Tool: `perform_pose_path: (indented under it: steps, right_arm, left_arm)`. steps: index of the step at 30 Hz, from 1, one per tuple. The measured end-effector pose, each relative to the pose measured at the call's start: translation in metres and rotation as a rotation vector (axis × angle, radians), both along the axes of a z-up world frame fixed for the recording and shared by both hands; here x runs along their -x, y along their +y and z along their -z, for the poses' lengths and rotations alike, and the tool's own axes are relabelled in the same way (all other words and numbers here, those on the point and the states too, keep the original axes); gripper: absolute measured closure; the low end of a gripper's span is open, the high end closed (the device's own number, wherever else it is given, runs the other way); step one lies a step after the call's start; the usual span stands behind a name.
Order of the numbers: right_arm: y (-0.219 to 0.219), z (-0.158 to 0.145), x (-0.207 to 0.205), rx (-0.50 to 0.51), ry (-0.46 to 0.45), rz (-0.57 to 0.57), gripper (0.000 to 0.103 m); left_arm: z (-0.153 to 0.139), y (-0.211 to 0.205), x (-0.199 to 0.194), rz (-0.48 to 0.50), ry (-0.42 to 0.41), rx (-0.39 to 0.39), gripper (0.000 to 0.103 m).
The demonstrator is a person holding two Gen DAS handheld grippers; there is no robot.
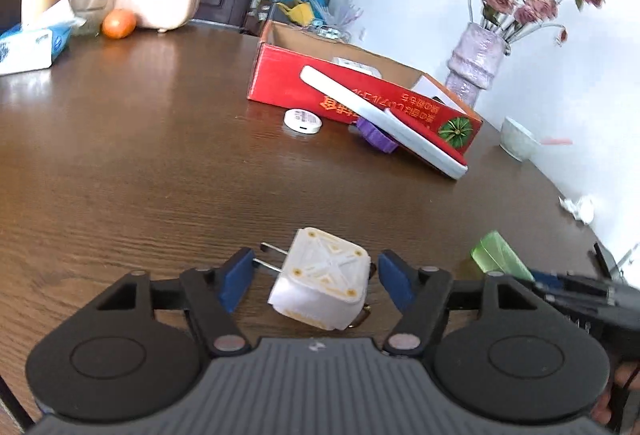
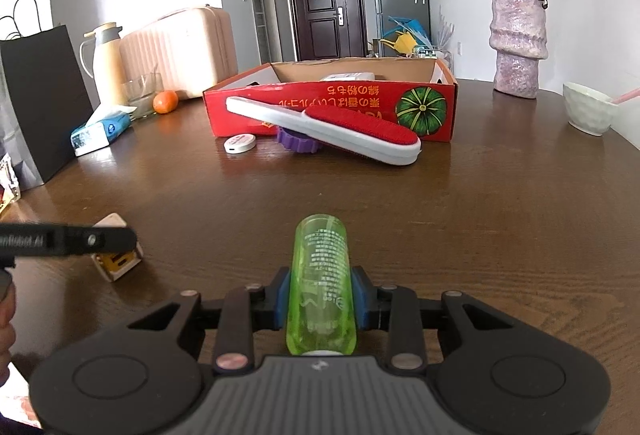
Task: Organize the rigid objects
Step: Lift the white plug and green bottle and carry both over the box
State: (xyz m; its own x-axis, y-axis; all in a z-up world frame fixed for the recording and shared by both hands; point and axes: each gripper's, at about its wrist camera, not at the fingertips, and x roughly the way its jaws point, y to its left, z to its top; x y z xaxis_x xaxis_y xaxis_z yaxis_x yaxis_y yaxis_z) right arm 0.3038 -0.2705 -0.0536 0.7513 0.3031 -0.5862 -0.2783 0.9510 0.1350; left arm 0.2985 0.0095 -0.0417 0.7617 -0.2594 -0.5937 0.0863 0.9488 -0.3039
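Observation:
A white cube-shaped plug adapter (image 1: pixel 324 275) with two metal prongs lies on the brown table between the fingers of my left gripper (image 1: pixel 316 281), which is open; a gap shows on each side of the adapter. My right gripper (image 2: pixel 320 299) is shut on a clear green bottle (image 2: pixel 320 267) that points forward above the table. A red cardboard box (image 2: pixel 360 103) stands open at the back. In front of it a white and red lint brush (image 2: pixel 340 131) rests on a purple ridged ring (image 2: pixel 298 143), with a white round disc (image 2: pixel 240 144) beside it.
A pale vase of dried roses (image 2: pixel 518 43) and a white bowl (image 2: pixel 588 109) stand at the right. At the left are an orange (image 2: pixel 165 101), a tissue pack (image 2: pixel 100 133), a glass, a thermos, a pink suitcase (image 2: pixel 180 47) and a black paper bag (image 2: pixel 40 99).

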Motion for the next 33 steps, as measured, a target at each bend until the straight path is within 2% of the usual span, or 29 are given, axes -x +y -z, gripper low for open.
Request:
perform_pose_path:
  steps: [3, 4, 6, 10, 14, 20, 27, 33]
  right_arm:
    - [0.001, 0.000, 0.006, -0.002, 0.000, -0.003, 0.073]
    - [0.002, 0.000, 0.008, 0.001, 0.001, -0.005, 0.073]
    - [0.004, -0.002, 0.012, 0.007, 0.002, -0.013, 0.073]
    - [0.007, -0.006, 0.023, 0.008, -0.020, -0.015, 0.073]
    - [0.007, -0.013, 0.036, 0.006, -0.049, -0.005, 0.073]
    - [0.004, -0.030, 0.061, -0.008, -0.122, 0.016, 0.073]
    - [0.001, -0.052, 0.099, -0.012, -0.207, 0.035, 0.073]
    - [-0.005, -0.065, 0.125, -0.029, -0.272, 0.057, 0.073]
  left_arm:
    - [-0.001, -0.001, 0.005, -0.001, 0.002, -0.004, 0.036]
    - [-0.002, -0.001, 0.008, -0.008, 0.000, 0.005, 0.041]
    - [-0.004, 0.001, 0.014, -0.017, -0.016, 0.017, 0.042]
    - [-0.009, -0.009, 0.030, -0.020, -0.078, -0.082, 0.042]
    - [-0.015, -0.004, 0.043, -0.012, -0.098, -0.034, 0.042]
    - [-0.033, -0.003, 0.067, -0.033, -0.164, -0.050, 0.042]
    - [-0.060, -0.005, 0.109, -0.086, -0.285, -0.096, 0.042]
    - [-0.076, -0.002, 0.123, -0.099, -0.329, -0.075, 0.042]
